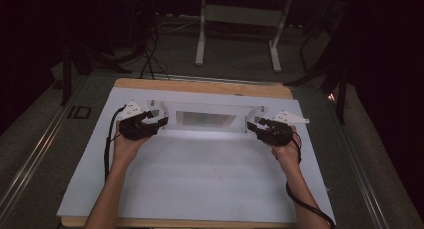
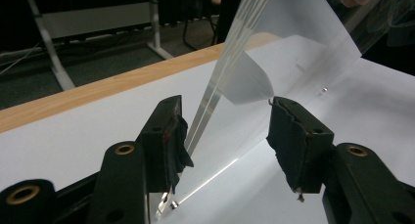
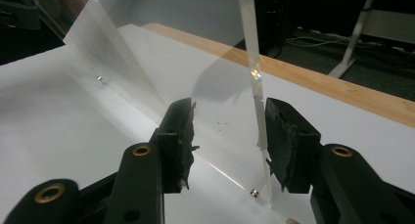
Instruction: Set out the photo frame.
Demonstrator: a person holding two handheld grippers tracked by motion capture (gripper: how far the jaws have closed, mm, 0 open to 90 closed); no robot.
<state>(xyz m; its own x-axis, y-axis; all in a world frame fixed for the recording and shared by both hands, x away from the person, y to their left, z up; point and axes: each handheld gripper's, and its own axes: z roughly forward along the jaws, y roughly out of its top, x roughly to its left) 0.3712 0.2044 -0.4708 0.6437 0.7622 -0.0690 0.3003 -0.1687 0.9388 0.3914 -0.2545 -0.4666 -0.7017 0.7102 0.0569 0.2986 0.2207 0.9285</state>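
- A clear acrylic box-like frame with upright end walls (image 1: 210,120) stood on the white sheet (image 1: 200,179) that covered the wooden table (image 1: 200,86), near the far edge of the sheet.
- The left gripper (image 1: 156,120) sat at the left end of the frame. In the left gripper view its jaws stood apart, with the transparent end wall (image 2: 215,94) between them; the wall's edge lay just beside the left pad (image 2: 175,136), and the right pad was clear of it. No grip was seen.
- The right gripper (image 1: 254,125) sat at the right end. In the right gripper view the other upright clear wall (image 3: 257,111) stood between parted jaws, just beside the right pad (image 3: 281,141); whether it touched could not be told.
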